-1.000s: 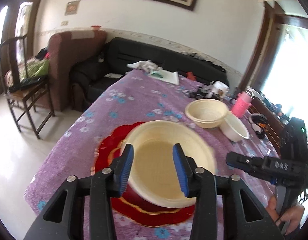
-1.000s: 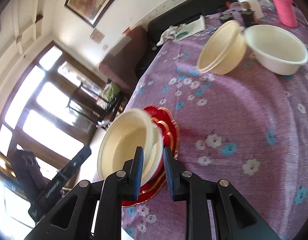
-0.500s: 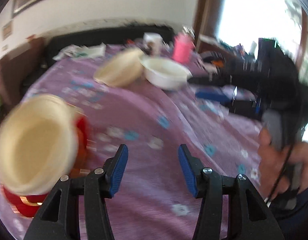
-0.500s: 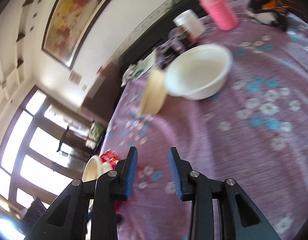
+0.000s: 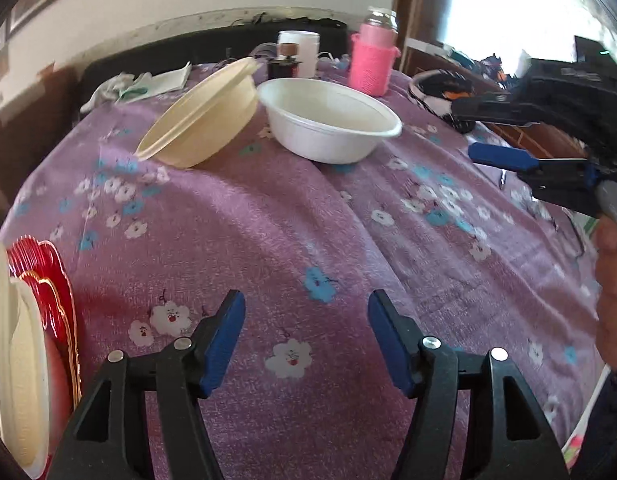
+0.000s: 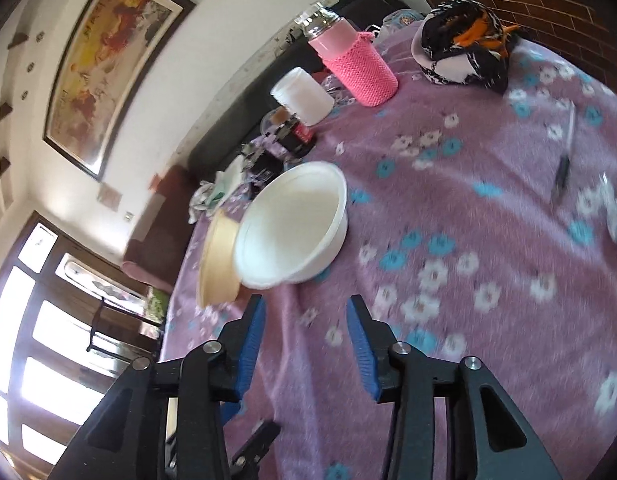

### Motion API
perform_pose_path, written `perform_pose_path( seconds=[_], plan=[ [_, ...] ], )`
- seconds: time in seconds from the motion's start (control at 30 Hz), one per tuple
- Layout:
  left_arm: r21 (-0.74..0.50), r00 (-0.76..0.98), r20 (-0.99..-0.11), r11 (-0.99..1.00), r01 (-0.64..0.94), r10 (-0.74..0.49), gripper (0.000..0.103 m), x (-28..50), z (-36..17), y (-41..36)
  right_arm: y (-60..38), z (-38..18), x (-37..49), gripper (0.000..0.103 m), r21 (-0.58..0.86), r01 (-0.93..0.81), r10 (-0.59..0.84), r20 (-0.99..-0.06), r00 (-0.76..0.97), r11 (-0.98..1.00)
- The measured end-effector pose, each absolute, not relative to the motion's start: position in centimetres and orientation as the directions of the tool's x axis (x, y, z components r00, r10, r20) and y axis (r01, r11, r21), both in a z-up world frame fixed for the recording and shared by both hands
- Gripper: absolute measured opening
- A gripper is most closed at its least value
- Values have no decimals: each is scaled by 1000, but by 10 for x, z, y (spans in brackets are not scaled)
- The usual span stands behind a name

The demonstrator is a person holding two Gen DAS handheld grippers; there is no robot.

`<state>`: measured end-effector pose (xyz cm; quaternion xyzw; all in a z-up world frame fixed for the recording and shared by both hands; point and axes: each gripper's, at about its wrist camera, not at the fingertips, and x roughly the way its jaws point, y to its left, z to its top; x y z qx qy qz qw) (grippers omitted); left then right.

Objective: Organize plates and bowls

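We're holding both tongs, left [image 5: 306, 338] & right [image 6: 306, 346], open w/ nothing gripped, over bare purple bench [image 5: 268, 232]; cream bowl [image 5: 200, 120] is leaning beside white bowl [image 5: 328, 120], red plates [image 5: 52, 300] sitting at left edge.

Cream bowl [image 5: 12, 356]: released onto red plate [image 5: 48, 280]. Both grippers, left [image 5: 306, 338] and right [image 6: 306, 342]: emptied, spread, swung toward white bowl [image 6: 292, 228].

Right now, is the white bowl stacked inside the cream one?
No, the white bowl sits on the tablecloth beside the tilted cream bowl.
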<state>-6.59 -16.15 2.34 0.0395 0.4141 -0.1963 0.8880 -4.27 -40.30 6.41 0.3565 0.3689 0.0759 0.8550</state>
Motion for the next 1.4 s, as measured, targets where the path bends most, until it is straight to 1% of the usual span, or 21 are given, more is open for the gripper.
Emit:
perform_pose_path(
  seconds=[0.17,0.27,0.3,0.33,0.37,0.43,0.5,0.6,0.7,0.8,0.9,1.0,1.07,1.1,1.13,1.17,1.2,1.23,1.27,1.3,1.4],
  plan=[
    [-86,585,-750,922,377,-309,63,-67,23,-162,-409,48,12,46,649,185,385,-630,675,738],
    [-83,578,-755,920,382,-309,63,-66,23,-163,-409,31,35,46,671,185,417,-627,658,718],
    [-79,581,-755,922,380,-304,63,-66,23,-164,-408,26,40,42,683,177,435,-621,652,709],
    [-77,582,-754,921,382,-305,63,-66,23,-164,-405,23,44,34,690,164,451,-615,646,705],
    [-77,581,-754,919,386,-307,63,-66,23,-165,-402,21,46,17,686,151,460,-618,638,712],
    [-77,579,-755,919,388,-308,63,-66,24,-165,-400,20,43,16,673,150,446,-623,643,724],
    [-84,579,-752,918,388,-313,63,-66,24,-164,-401,24,34,11,656,143,428,-625,653,741],
    [-98,589,-740,918,384,-325,63,-67,27,-161,-405,34,10,9,669,116,444,-602,663,734],
    [-117,607,-713,913,390,-351,63,-70,31,-156,-408,48,-27,9,646,75,439,-594,674,760],
    [-148,631,-668,902,406,-394,63,-77,38,-150,-420,59,-68,9,655,39,462,-572,678,755],
    [-179,652,-623,890,419,-433,63,-84,44,-142,-432,65,-109,9,649,32,447,-558,699,760],
    [-170,649,-614,878,447,-450,63,-90,46,-144,-438,56,-130,11,641,40,450,-581,678,767],
    [-145,646,-620,875,463,-445,63,-93,46,-151,-437,51,-136,11,604,55,418,-611,672,795],
    [-134,644,-625,874,467,-440,63,-94,46,-154,-436,50,-138,14,578,70,386,-626,677,813],
    [-134,638,-629,871,473,-444,63,-95,46,-155,-436,50,-142,14,559,84,357,-631,688,825],
    [-147,626,-634,866,478,-454,63,-96,46,-157,-437,51,-145,18,553,91,339,-622,706,828],
    [-163,614,-640,862,481,-463,63,-95,45,-158,-438,53,-149,24,556,86,330,-604,725,827],
    [-187,593,-647,854,485,-479,63,-94,45,-159,-439,55,-154,28,555,80,322,-587,743,828],
    [-207,576,-653,848,488,-492,63,-93,45,-160,-440,58,-157,34,550,79,308,-574,758,831],
    [-225,561,-658,842,490,-503,63,-91,46,-163,-441,60,-160,37,546,84,294,-566,771,833],
    [-237,550,-662,839,490,-508,63,-89,49,-171,-444,64,-165,39,533,95,263,-555,789,841]
  ],
)
